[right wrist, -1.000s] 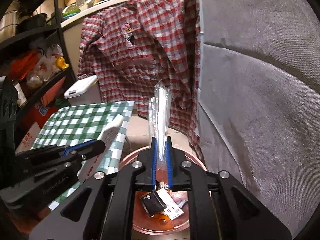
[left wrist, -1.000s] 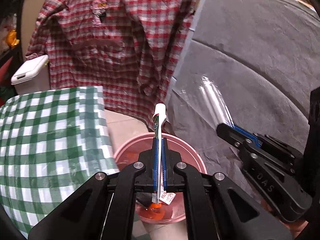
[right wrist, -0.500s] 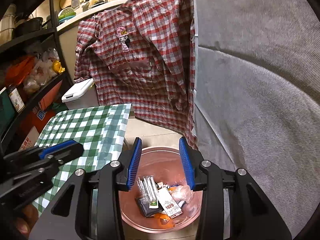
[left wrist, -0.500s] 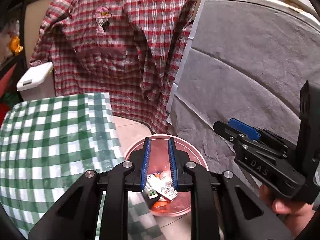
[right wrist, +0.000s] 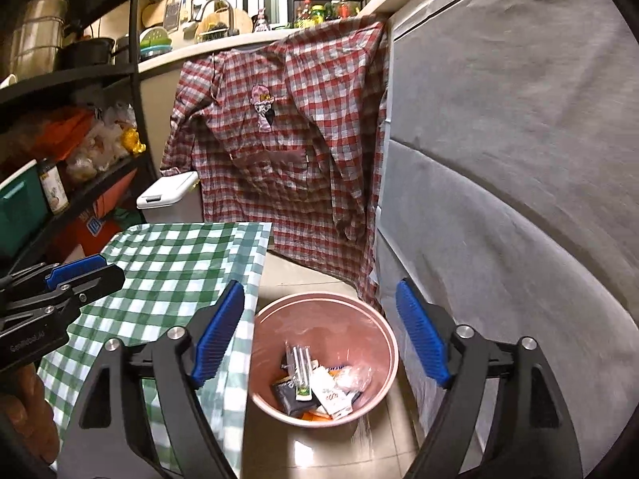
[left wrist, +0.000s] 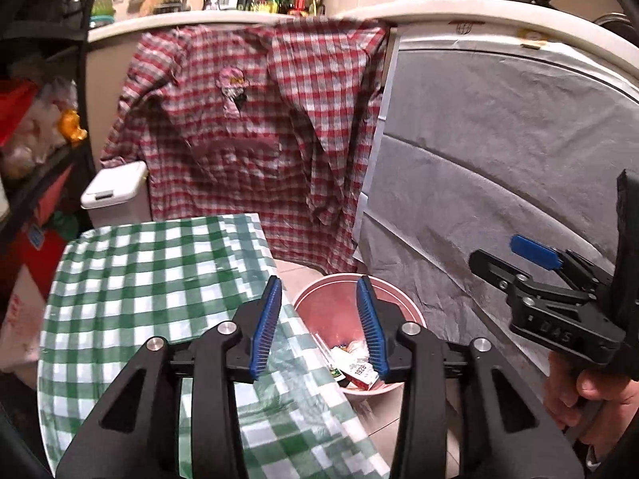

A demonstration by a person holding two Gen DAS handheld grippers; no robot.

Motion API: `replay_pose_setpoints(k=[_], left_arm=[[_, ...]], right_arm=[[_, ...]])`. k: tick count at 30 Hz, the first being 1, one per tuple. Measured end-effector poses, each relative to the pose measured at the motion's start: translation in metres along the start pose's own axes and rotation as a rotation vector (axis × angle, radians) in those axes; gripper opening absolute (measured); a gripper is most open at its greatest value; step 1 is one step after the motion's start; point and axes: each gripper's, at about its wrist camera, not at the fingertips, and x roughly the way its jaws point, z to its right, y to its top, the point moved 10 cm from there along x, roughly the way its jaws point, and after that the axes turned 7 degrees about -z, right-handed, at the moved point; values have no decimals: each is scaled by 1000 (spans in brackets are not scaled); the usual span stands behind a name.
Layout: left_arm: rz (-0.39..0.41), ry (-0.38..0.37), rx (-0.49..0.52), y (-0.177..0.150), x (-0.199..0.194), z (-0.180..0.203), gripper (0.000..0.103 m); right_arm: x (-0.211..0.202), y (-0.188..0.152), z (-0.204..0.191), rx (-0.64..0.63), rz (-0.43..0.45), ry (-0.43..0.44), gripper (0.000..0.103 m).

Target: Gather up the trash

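A pink bin (right wrist: 384, 333) stands on the tiled floor beside the table; it also shows in the left wrist view (left wrist: 399, 293). Inside lie several pieces of trash (right wrist: 319, 383): wrappers, a tube and clear plastic, also seen in the left wrist view (left wrist: 357, 363). My left gripper (left wrist: 319, 319) is open and empty above the table edge and the bin. My right gripper (right wrist: 319, 323) is open wide and empty above the bin. Each gripper shows in the other's view: the right (left wrist: 515, 259), the left (right wrist: 80, 273).
A table with a green checked cloth (left wrist: 139, 279) stands left of the bin, also in the right wrist view (right wrist: 167, 255). A red plaid shirt (left wrist: 259, 119) hangs behind. A grey covered surface (right wrist: 519, 199) rises on the right. A white lidded box (left wrist: 114, 189) and cluttered shelves (right wrist: 60, 139) are at left.
A second ago my left gripper held a tube and my right held clear plastic. Both jaws opened and the items dropped into the bin. Both grippers have since risen and opened wider.
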Motion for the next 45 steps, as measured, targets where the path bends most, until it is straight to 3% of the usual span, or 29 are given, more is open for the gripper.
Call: replay_pose_setpoints(k=[11, 16, 20, 24, 45], left_arm=[[64, 67, -169, -59, -63, -13, 80], [68, 156, -163, -93, -83, -8, 95], [30, 209, -142, -121, -86, 2, 95], [-9, 204, -144, -135, -80, 5, 95], [-19, 212, -149, -137, -70, 6, 95]], right_arm=[[-60, -52, 8, 11, 31, -52, 97], [-77, -76, 12, -18, 25, -79, 98], [-92, -95, 16, -9, 24, -93, 98], [-97, -101, 16, -22, 25, -91, 98], [-88, -103, 16, -34, 8, -107, 98]])
